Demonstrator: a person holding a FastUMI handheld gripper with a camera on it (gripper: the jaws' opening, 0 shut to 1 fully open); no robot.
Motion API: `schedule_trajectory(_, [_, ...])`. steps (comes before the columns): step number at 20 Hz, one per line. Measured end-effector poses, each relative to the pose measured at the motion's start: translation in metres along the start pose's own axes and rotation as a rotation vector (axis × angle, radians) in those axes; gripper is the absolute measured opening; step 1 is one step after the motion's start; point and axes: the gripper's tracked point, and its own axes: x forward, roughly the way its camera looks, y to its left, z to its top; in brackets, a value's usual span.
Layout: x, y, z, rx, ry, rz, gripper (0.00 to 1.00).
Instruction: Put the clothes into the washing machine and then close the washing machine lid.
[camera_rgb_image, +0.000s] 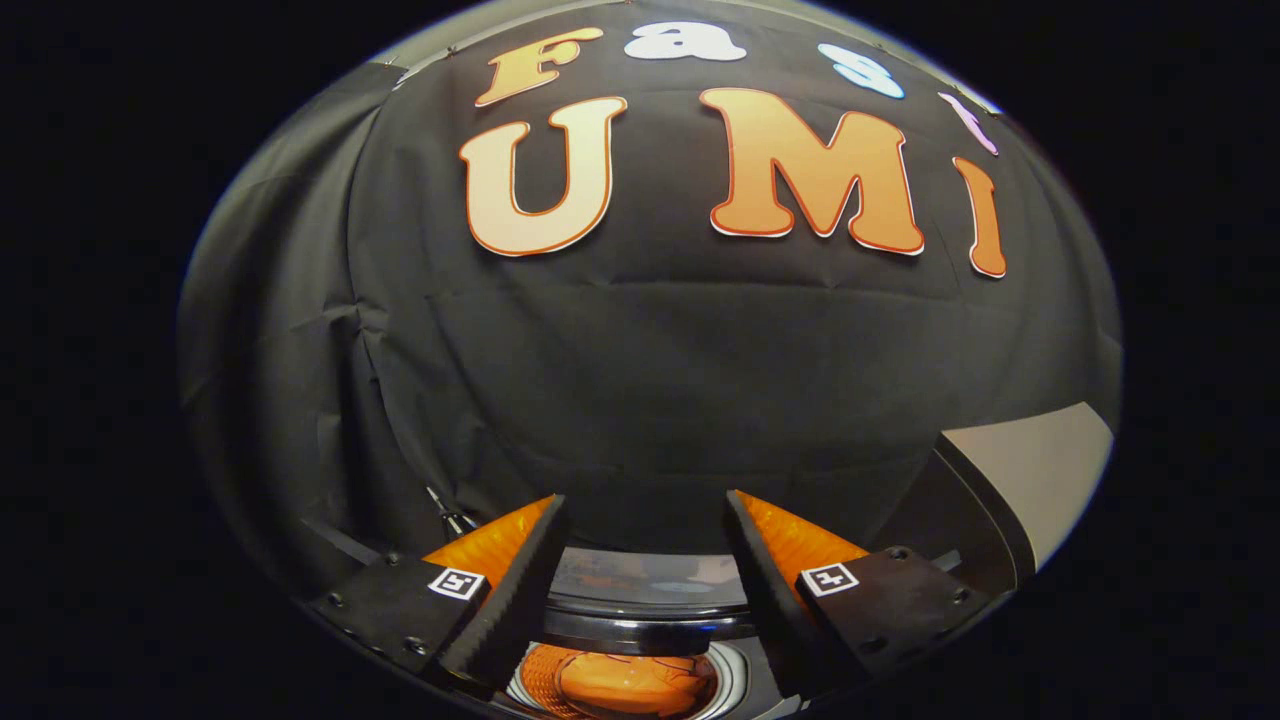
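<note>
My gripper (645, 498) is open, with nothing between its fingers, and points at the black booth wall. Low between the fingers lies the top of the washing machine (745, 672), with a round opening ringed in pale trim. An orange cloth (630, 685) sits inside that opening, below the fingers and apart from them. Just behind the opening a glossy dark lid (640, 590) shows reflections; I cannot tell how far it is raised.
A slanted panel (1040, 480) with a pale face and a dark edge stands beyond the right finger. The black cloth wall (640, 380) hangs close ahead, with folds and a thin dark rod (447, 512) near the left finger.
</note>
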Motion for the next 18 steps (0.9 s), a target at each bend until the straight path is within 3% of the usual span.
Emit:
schedule_trajectory(10, [-0.038,0.003,-0.053,-0.026,-0.026,-0.017,0.96])
schedule_trajectory(15, [-0.054,-0.001,-0.125,-0.057,0.058,-0.054,0.96])
schedule_trajectory(18, [-0.053,-0.005,-0.160,-0.014,0.120,-0.051,0.98])
